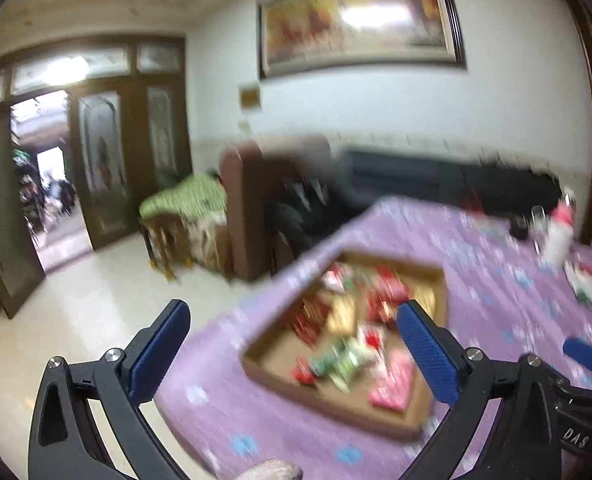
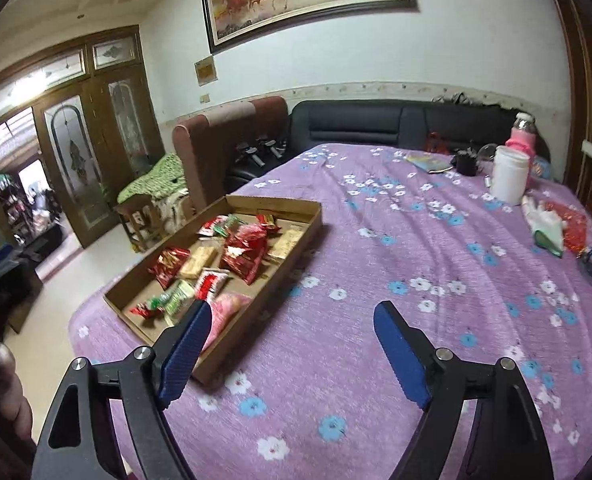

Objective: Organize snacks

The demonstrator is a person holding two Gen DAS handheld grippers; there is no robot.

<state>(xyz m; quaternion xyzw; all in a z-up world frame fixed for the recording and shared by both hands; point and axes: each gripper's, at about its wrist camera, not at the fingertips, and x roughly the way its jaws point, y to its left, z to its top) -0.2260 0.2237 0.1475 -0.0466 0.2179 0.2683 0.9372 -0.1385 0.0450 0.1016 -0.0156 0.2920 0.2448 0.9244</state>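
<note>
A shallow cardboard box (image 2: 296, 236) lies on the left part of a round table with a purple flowered cloth (image 2: 375, 264). It holds several snack packets: red ones (image 2: 244, 251), a pink one (image 2: 226, 312), green-and-white ones (image 2: 172, 300) and yellow bars (image 2: 198, 261). The box (image 1: 435, 276) and its snacks (image 1: 347, 356) also show, blurred, in the left wrist view. My left gripper (image 1: 292, 336) is open and empty, above the table's left edge near the box. My right gripper (image 2: 294, 336) is open and empty, above the cloth just right of the box.
At the table's far right stand a white jar (image 2: 509, 176), a pink bottle (image 2: 521, 136), a black cup (image 2: 467, 162), and loose packets with a white glove (image 2: 551, 224). A black sofa (image 2: 375, 124), a brown armchair (image 2: 224, 136) and a wooden stool (image 2: 140, 216) stand behind the table.
</note>
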